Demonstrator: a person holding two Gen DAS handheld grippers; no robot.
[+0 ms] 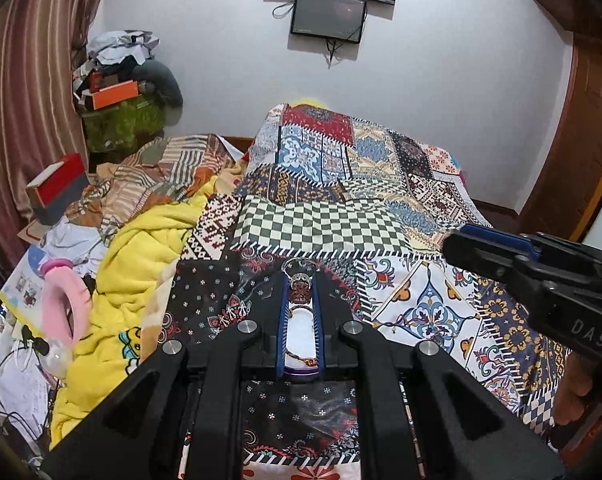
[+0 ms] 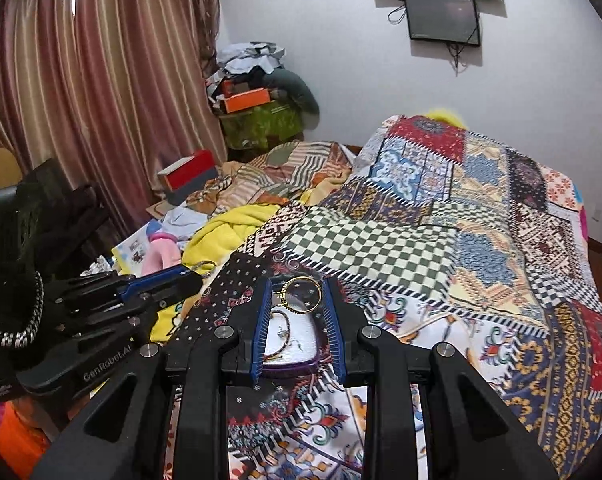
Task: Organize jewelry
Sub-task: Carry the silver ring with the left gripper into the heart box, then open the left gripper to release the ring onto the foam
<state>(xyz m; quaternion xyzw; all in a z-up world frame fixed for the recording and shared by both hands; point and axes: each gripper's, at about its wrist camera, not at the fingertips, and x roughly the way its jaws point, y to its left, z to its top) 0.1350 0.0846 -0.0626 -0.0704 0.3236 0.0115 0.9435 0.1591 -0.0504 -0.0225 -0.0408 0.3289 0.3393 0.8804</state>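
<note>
Left tool [image 1: 299, 280]: clamped on silver ring [image 1: 299, 271], tray [image 1: 299, 340] directly beneath. Right tool [image 2: 299, 300]: clamped on gold ring [image 2: 303, 294], tray [image 2: 297, 340] below.

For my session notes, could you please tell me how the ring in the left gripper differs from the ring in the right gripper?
The silver ring carries a large ornate head, while the gold ring is a plain thin band. The silver ring is pinched at its head in the left gripper, its fingers nearly together; the gold ring spans the wider gap of the right gripper. Both are held above the white tray on the quilt.
</note>
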